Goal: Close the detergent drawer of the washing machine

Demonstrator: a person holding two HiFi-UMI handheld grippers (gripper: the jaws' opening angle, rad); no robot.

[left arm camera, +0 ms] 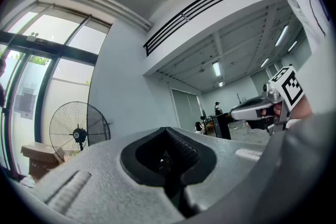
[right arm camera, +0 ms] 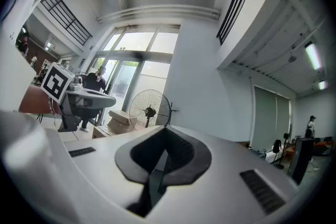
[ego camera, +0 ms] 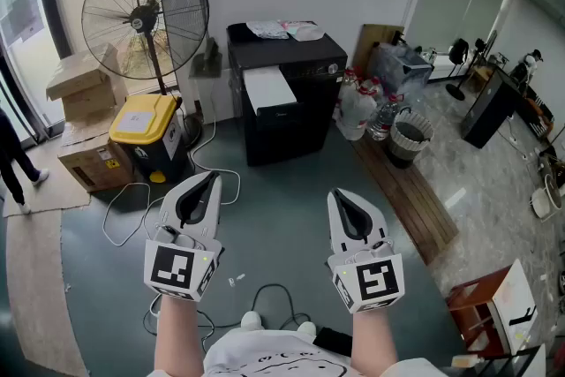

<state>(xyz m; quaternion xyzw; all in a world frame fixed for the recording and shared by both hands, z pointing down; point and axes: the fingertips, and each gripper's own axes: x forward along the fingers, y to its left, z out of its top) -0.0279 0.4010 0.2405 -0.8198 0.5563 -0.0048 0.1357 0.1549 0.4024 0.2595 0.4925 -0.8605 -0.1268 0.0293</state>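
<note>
Black box-shaped washing machine (ego camera: 296, 101) standing well ahead of two closed, empty grippers

Grey left hand-held gripper (ego camera: 210, 179) and grey right hand-held gripper (ego camera: 340, 194) are held side by side over the floor. Both have their jaws pressed together on nothing, and both point forward toward the machine, well apart from it. A long white panel (ego camera: 268, 89) on the machine's near-left part looks like the pulled-out detergent drawer, though this is not certain from here. Its long axis runs front to back, roughly along the way the grippers point. It lies ahead and between the two grippers, slightly nearer the left gripper's line. Closing it would probably mean carrying a gripper forward to the panel's near end and pushing straight along that axis.
</note>
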